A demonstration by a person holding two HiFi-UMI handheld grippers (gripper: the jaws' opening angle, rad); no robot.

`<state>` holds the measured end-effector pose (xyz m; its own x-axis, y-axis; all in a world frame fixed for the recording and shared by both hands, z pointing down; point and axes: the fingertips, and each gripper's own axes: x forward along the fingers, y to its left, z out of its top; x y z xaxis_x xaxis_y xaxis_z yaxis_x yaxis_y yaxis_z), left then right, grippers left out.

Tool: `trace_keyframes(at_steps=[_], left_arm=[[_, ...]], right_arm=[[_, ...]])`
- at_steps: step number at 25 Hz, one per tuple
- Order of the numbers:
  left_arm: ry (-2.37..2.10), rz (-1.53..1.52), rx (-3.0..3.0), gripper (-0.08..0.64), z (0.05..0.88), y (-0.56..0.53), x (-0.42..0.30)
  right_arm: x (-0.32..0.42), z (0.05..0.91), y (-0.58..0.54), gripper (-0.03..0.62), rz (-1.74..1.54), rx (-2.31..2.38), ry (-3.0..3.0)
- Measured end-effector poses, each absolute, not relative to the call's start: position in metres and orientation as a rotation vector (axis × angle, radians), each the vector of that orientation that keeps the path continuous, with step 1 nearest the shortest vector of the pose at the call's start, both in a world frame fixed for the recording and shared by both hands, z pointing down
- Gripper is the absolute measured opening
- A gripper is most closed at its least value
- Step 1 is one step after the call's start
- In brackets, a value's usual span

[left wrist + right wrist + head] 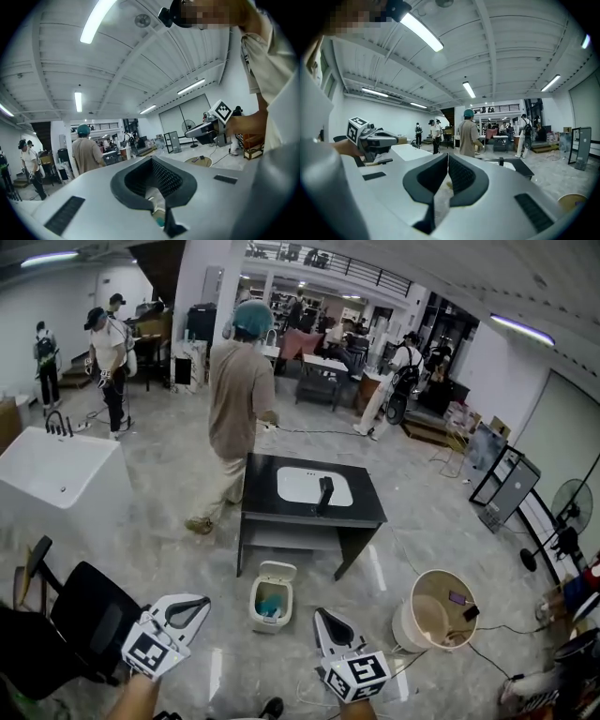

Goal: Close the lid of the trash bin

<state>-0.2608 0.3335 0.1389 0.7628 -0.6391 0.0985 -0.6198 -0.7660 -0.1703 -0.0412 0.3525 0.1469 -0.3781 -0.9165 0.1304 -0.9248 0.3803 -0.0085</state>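
The trash bin [272, 598] stands on the floor just ahead of me, between my left gripper [197, 604] and my right gripper [323, 620], directly before the table [267, 504]. A sink [314, 486] sits in the tabletop. A person [239, 399] stands behind the table. To the bin's right a round tub [409, 624] rests on the floor, with small items lying in it. A chair [84, 620] is at my near left, with a bathtub [56, 474] beyond it. A fan [567, 512] stands far right.
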Motion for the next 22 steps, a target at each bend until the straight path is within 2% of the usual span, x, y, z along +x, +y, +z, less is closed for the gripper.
trace_keyframes(at_steps=[12, 22], left_arm=[[1.138, -0.28, -2.785, 0.014, 0.137, 0.301, -0.189], [1.061, -0.324, -2.81, 0.014, 0.142, 0.278, -0.129]], right_arm=[[0.036, 0.151, 0.299, 0.025, 0.14, 1.606, -2.604], [0.093, 0.162, 0.288, 0.025, 0.19, 1.675, -2.592]])
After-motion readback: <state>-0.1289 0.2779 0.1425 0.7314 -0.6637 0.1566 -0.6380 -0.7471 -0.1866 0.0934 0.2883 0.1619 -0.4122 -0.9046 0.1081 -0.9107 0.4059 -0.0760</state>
